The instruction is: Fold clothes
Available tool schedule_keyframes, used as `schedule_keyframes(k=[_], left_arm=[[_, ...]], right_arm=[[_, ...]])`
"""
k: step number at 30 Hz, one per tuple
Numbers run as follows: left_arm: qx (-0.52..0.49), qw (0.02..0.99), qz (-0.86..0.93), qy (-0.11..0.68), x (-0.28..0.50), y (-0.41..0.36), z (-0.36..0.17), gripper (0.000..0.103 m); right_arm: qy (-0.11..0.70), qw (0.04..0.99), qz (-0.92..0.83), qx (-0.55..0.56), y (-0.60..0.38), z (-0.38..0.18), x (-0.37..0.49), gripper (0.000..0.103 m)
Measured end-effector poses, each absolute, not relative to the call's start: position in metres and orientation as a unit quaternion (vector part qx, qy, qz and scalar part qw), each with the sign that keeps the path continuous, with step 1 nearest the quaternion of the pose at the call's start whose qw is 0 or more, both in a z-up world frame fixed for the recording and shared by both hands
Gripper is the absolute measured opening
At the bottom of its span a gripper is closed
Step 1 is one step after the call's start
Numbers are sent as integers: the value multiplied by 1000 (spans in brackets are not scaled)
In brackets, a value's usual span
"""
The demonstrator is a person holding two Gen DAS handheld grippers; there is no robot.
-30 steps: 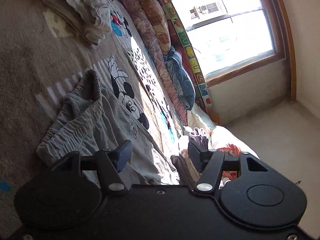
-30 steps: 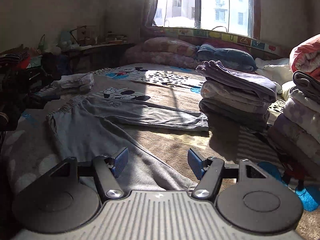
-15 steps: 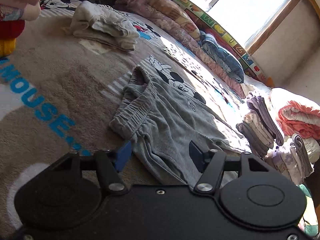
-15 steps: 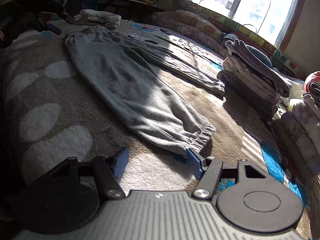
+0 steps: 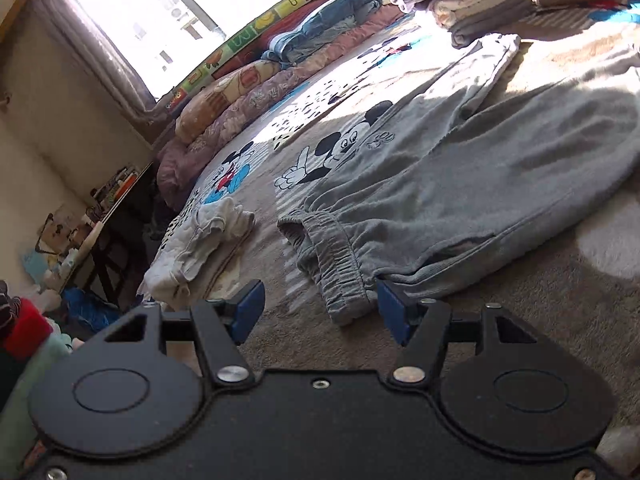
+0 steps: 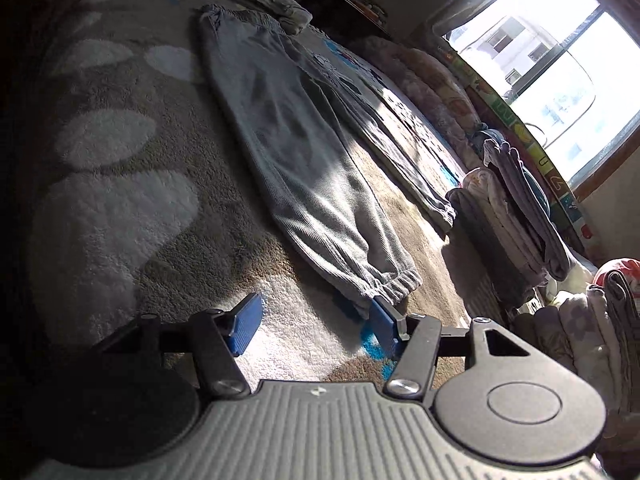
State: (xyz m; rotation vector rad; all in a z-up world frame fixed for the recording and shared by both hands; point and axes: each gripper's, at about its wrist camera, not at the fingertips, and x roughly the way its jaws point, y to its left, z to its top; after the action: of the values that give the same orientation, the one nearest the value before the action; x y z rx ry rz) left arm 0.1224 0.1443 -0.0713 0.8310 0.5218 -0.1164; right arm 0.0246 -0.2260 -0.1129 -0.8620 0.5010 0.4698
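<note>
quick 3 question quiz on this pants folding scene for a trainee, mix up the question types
1. True or false: the left gripper is shut on the waistband.
2. Which part of the grey pants lies nearest the right gripper? A) waistband B) leg cuff C) pocket
3. Fill in: the folded stack stands on the side toward the ____.

Key: 1 false, it is open at the waistband corner; 2 B; 3 window.
</note>
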Motion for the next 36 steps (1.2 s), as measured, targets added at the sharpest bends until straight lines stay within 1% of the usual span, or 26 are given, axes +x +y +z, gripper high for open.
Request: schedule_keyframes(k=[2,8,12,13,14,17,18,23,25,30,33,36], left_arm=[[470,846,-74,242,120,138,-88,62],[587,782,-90,190,119,148,-125,60],[659,730,-99,153,118,154,-150,48],[676,716,-102,144,118,156,-156,44],[685,708,-103,138,119,158,-160,43],[670,722,-106,140,131,163,-157,40],[670,721,-111,138,133,163,-157,37],[673,718,-126,127,141,164,-156,37],[677,713,-131,124,143,161,-157,36],[685,695,-167,140,135,163,-150,36],[680,693,-185,152,146,161,-150,36],[673,701,-182,146,158,156,-153,36]], right_arm=[[231,843,227,-428,-225,-114,25,59],[200,822,223,-484,-218,-123,23,58],[185,812,221,-507,-213,-129,22,56],[182,809,224,-512,-211,-131,22,54],[183,811,224,-508,-212,-130,23,51],[187,816,227,-498,-214,-129,27,51],[188,817,228,-495,-215,-128,29,51],[194,825,232,-478,-218,-126,35,51],[191,827,227,-478,-218,-127,35,51],[198,826,226,-476,-220,-126,34,51],[203,827,231,-471,-223,-124,42,51],[209,825,228,-472,-222,-122,49,51]])
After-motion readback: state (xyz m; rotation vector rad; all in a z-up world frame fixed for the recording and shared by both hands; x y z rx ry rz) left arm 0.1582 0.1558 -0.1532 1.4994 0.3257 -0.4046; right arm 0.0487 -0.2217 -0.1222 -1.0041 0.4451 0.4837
